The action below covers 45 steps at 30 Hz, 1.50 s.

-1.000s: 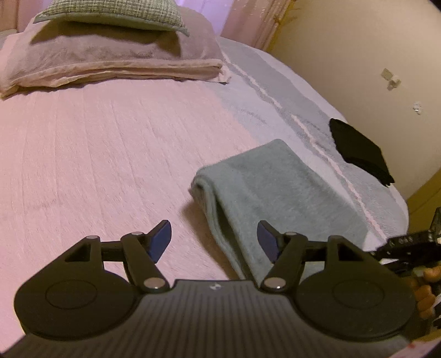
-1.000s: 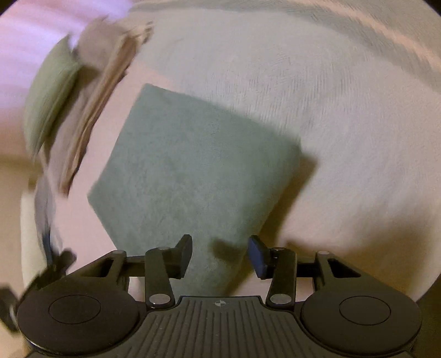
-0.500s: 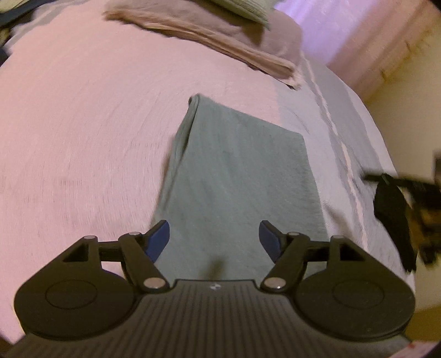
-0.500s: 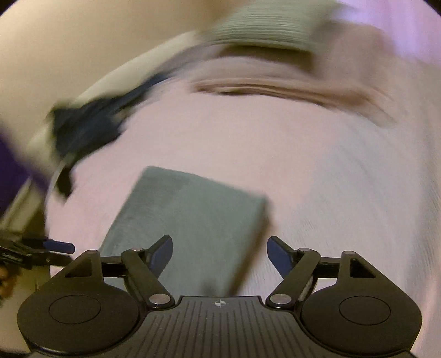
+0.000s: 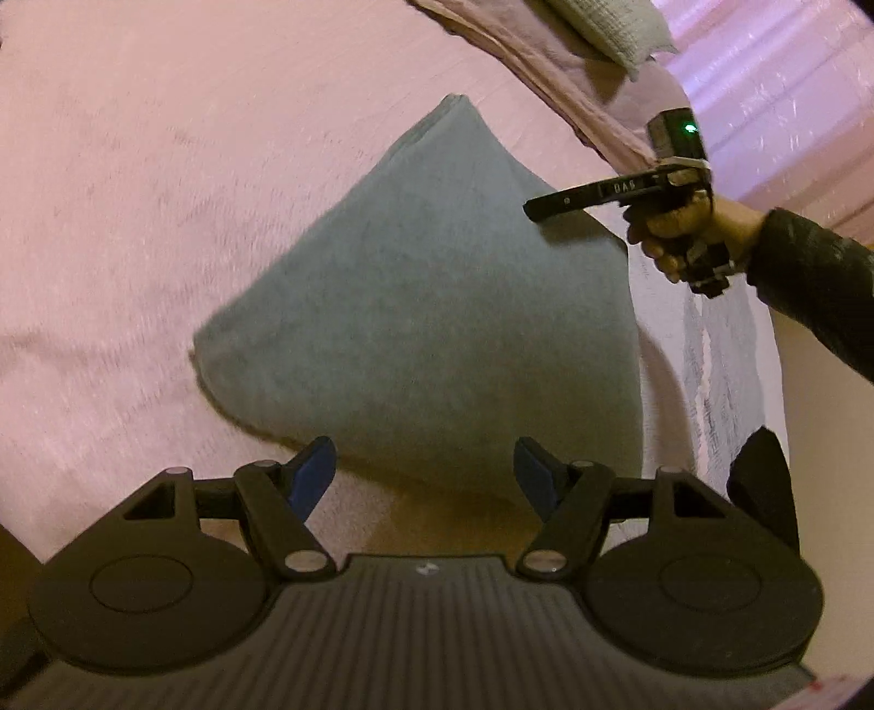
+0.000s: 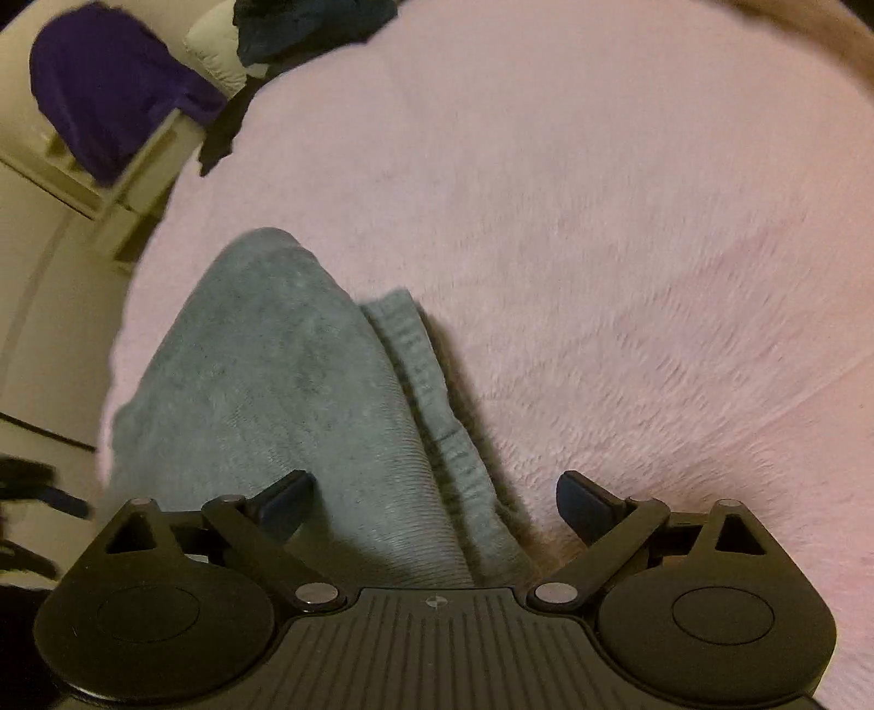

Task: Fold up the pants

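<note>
Grey-green pants [image 5: 437,327] lie folded into a compact bundle on the pink bedspread [image 5: 136,191], near its edge; in the right wrist view the ribbed waistband [image 6: 437,415] shows along the bundle's right side, its near end hidden under the tool body; left gripper [image 5: 423,475] hovers at the near edge of the bundle, jaws apart, nothing between them; right gripper [image 6: 437,502] sits low over the waistband edge, jaws apart and empty; from the left wrist view it appears side-on, held by a hand [image 5: 677,229] with a dark sleeve [image 5: 814,295]; pillows [image 5: 601,33] cut off at far right; dark garment [image 5: 762,486] partly hidden; purple cloth [image 6: 109,93] blurred, far left.
</note>
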Available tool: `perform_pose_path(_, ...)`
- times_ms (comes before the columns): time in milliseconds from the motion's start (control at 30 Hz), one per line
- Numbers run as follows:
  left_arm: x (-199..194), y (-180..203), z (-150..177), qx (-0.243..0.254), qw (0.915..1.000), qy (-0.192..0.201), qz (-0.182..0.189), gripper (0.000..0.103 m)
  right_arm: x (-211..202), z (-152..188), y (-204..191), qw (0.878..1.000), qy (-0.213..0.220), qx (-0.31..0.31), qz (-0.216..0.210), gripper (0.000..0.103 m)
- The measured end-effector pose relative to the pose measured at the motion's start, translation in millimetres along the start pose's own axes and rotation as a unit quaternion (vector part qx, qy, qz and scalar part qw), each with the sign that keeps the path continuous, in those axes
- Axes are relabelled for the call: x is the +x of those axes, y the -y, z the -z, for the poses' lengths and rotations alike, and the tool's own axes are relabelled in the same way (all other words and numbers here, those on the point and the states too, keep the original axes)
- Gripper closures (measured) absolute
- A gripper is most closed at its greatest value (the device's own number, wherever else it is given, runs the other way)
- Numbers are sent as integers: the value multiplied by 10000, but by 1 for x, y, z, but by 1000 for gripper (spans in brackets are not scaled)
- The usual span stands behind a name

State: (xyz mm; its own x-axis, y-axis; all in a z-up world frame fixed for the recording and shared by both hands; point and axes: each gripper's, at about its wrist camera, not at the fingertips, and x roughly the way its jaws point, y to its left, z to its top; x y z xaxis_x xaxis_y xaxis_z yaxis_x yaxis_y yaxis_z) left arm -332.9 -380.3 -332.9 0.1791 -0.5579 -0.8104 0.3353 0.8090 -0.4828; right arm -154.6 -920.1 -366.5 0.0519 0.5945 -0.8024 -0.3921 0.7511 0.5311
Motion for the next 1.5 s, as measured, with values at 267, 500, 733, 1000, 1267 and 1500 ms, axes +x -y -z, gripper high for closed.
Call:
perform_pose_path(267,22,-6,12,-500,9983,178,223,36,13,5,34,9872,-133,1288,-930,43)
perform_pose_path(500,32,-3,4,-529,9980,194,291,36,-46,47,4,9779,873,1832,-492,70)
perform_pose_path(733,43,14,-38,243,9983,165,508,35,-109,183,-44,9084,2128,3589,279,71)
perform_pose_path(1000,86,71,-95,1816,9774,-396,1004,35,-107,383,-176,6658,3721,6419,785,72)
perform_pose_path(1267,127,86,-96,2033,9661,-1014,1226,31,-119,415,-169,7401,3669,5515,1162,58)
perform_pose_path(1500,157,74,-99,2013,9531,-1651,1544,31,-103,402,-131,8032,3442,4723,1157,28)
